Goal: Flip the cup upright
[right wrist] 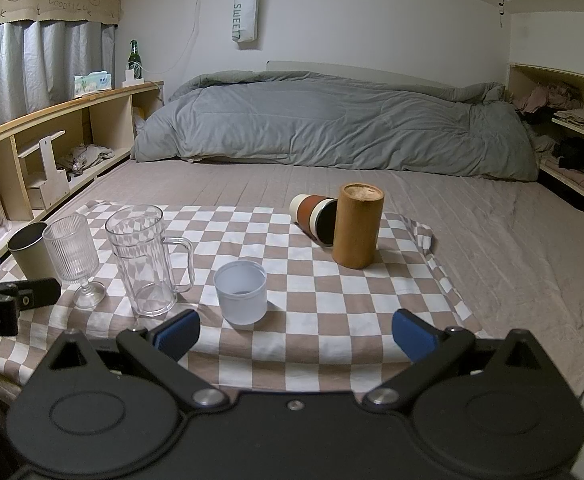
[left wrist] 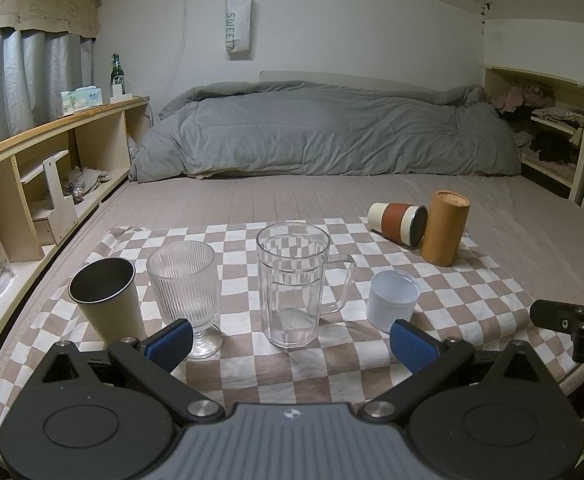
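A cream and rust-brown cup lies on its side at the far right of a checkered cloth, its dark mouth turned toward a tall tan wooden cup that stands mouth down beside it. My left gripper is open and empty, near the cloth's front edge behind a clear mug. My right gripper is open and empty, near the front edge beside a small white cup; it also shows at the right edge of the left wrist view.
Upright on the cloth stand a dark-lined beige tumbler, a ribbed stemmed glass, a clear handled mug and a small white cup. A grey duvet lies behind. Wooden shelves line the left.
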The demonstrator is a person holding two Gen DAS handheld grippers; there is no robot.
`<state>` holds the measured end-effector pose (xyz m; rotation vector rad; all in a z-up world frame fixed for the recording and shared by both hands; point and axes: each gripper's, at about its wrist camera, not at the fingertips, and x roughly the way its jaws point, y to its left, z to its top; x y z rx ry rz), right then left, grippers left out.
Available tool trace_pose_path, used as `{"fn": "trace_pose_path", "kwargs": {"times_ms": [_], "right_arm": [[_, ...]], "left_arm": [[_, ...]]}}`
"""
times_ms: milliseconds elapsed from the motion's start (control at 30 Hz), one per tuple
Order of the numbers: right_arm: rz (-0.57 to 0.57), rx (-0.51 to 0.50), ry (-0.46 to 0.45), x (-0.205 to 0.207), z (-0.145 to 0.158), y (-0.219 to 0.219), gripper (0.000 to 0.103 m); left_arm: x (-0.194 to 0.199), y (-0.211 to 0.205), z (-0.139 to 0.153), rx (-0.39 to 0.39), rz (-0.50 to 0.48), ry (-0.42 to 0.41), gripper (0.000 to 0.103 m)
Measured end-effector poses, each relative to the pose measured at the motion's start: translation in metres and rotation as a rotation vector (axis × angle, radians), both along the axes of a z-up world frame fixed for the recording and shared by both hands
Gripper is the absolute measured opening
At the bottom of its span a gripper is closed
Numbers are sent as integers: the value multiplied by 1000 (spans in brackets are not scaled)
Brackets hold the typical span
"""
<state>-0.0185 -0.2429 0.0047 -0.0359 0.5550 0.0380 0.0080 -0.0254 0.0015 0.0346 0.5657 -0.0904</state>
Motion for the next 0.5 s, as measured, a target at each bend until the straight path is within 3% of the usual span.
{"fn": "trace_pose_path", "kwargs": {"times_ms": [500], "right_arm": [[0,0,0,0,0,0,103]], "left_arm": [[0,1,2,1,6,-1,103]]}}
